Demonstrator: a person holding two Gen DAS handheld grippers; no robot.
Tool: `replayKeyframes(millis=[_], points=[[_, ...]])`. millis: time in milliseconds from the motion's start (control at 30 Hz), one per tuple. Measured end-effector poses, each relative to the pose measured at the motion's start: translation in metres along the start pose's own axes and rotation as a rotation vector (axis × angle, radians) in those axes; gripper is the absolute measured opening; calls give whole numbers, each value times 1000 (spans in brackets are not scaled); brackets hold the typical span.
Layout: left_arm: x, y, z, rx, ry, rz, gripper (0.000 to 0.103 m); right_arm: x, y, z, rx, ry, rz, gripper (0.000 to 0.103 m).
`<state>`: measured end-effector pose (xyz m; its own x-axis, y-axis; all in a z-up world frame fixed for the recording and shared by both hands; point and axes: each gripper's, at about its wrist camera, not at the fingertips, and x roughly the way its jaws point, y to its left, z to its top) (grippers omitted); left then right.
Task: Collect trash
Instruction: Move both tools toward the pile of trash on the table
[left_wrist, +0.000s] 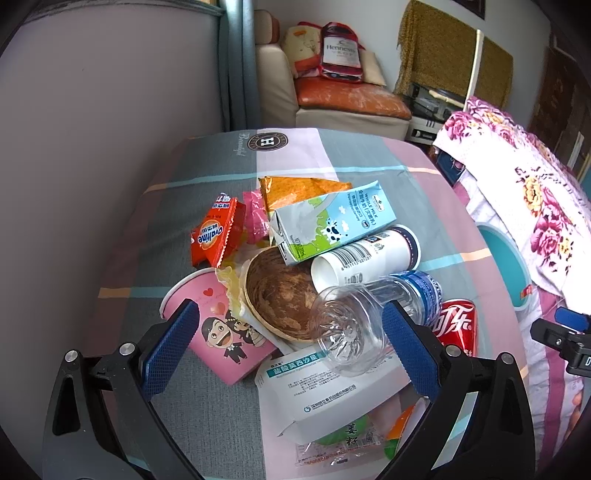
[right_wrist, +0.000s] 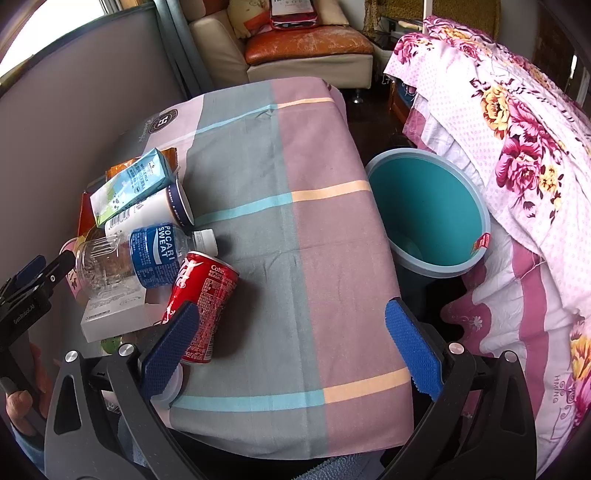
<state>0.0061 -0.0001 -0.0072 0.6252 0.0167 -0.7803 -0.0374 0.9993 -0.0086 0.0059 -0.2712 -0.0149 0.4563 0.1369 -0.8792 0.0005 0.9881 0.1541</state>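
Both grippers wide open on my end, nothing between the pads. Left gripper (left_wrist: 291, 347) hangs over the trash pile on the checked tablecloth (left_wrist: 207, 413): clear plastic bottle (left_wrist: 354, 321) lies on its side on top, base toward me, across a white medicine box (left_wrist: 332, 391). Pink paper cup (left_wrist: 218, 332) on its side at left, brown bowl (left_wrist: 280, 295) tilted in the middle, milk carton (left_wrist: 328, 225) leaning over a white paper cup (left_wrist: 369, 254). Orange snack wrapper (left_wrist: 214, 232) and a pink wrapper (left_wrist: 255, 218) sit behind, orange chip bag (left_wrist: 299, 188) at the back. Red cola can (right_wrist: 203, 295) lies on its side at the pile's right edge; right gripper (right_wrist: 295, 347) hovers over bare cloth, its left finger (right_wrist: 166, 350) overlapping the can, contact unclear. Teal bin (right_wrist: 428, 214) stands on the floor just beside the table, against the floral quilt (right_wrist: 517, 147); it looks empty inside.
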Motion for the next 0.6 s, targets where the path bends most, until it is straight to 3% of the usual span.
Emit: replayKeyframes(millis=[600], points=[[-1,0,1,2,2,-2,99,0,7,3,-19,8,-12,97]])
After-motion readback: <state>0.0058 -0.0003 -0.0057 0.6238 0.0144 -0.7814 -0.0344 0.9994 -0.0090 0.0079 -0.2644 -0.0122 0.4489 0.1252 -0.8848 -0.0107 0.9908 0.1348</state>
